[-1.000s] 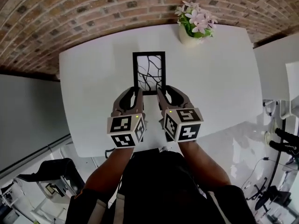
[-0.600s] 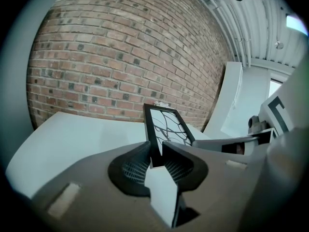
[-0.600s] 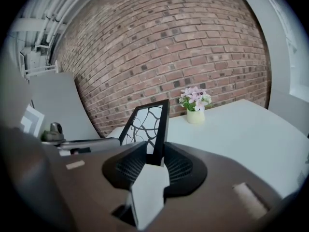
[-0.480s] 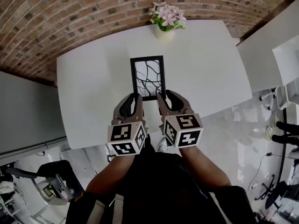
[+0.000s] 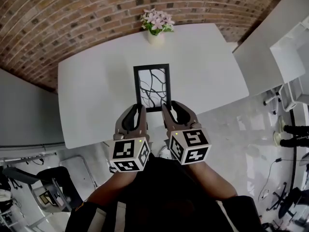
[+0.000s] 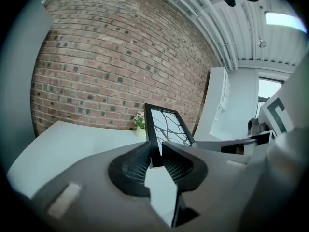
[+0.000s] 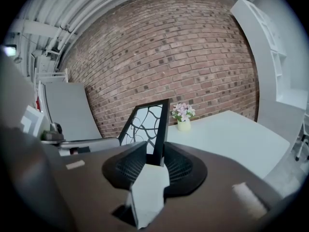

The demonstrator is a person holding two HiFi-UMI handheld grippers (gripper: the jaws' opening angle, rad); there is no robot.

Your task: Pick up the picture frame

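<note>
The left gripper (image 6: 156, 150) had the lower left corner of the picture frame (image 5: 152, 87) between its pads, and its jaws were closing tighter on it. The right gripper (image 7: 155, 154) was clamped on the lower right corner, a pad pressed to each face of the black moulding. The frame rose out from both sets of tips, tilted up and away, its glass with the black branching lines facing upward.

A second before, the frame had looked to lie flat on the table just beyond the tips. Now both grippers had come up together and carried it with them, so it stood clear of the top with white surface showing under its edges. By my reading the lift was made, and what remained was to keep the two grips even so the frame did not twist.

Beneath and ahead of the grippers spread the white table (image 5: 87, 95), bare except for a pot of pink flowers (image 5: 155, 25). The pot now stood straight beyond the frame's far edge, where earlier it had sat off toward the right gripper's side. Past it ran a brick wall (image 5: 72, 13), and outboard of the right gripper stood a white shelf unit (image 7: 275, 57) and a glossy floor (image 5: 241, 139)
</note>
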